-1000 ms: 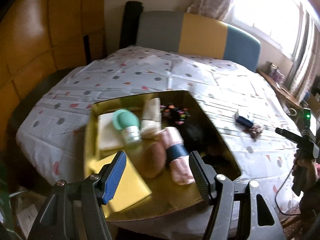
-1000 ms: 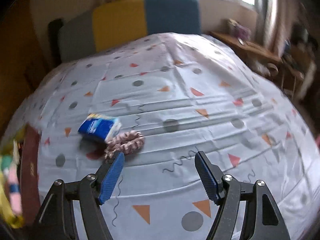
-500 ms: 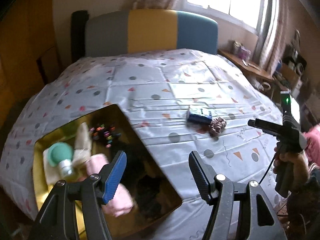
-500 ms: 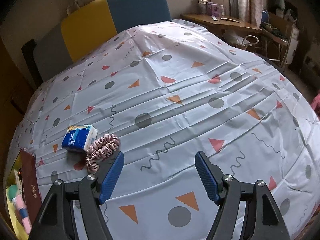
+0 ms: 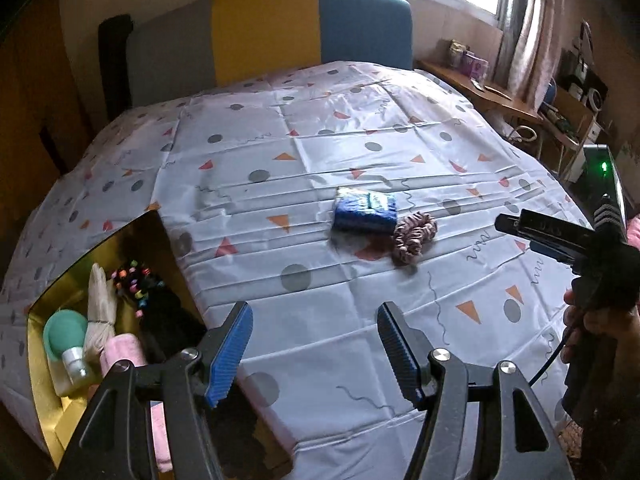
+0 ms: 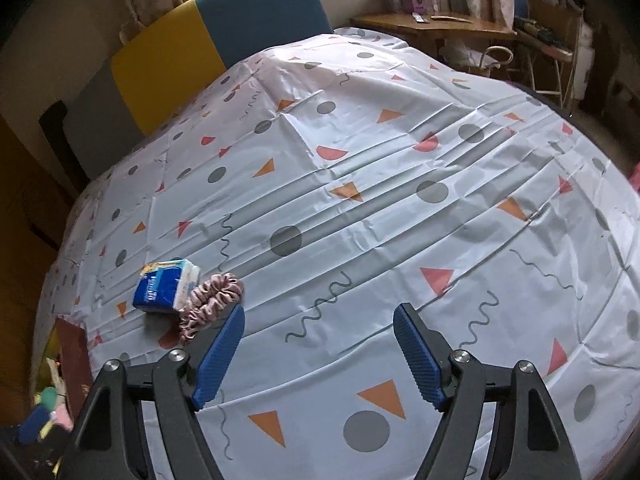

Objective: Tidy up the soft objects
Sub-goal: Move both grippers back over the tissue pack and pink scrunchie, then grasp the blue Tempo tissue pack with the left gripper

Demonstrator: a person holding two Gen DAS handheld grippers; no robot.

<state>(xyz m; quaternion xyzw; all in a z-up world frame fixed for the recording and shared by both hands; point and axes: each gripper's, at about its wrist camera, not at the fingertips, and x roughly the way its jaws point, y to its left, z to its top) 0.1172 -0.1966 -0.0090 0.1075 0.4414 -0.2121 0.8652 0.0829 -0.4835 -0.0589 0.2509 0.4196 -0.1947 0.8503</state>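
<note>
With both the left gripper and right gripper spread wide and empty, approach the pink scrunchie, touching the blue tissue pack at centre-left, low and pinch only it.

A blue tissue pack lies flat on the spotted sheet, and a pink scrunchie is crumpled against its near corner, touching it. Off to the left, the gold box sits open, holding a pink roll, a teal-capped bottle and dark items.
</note>
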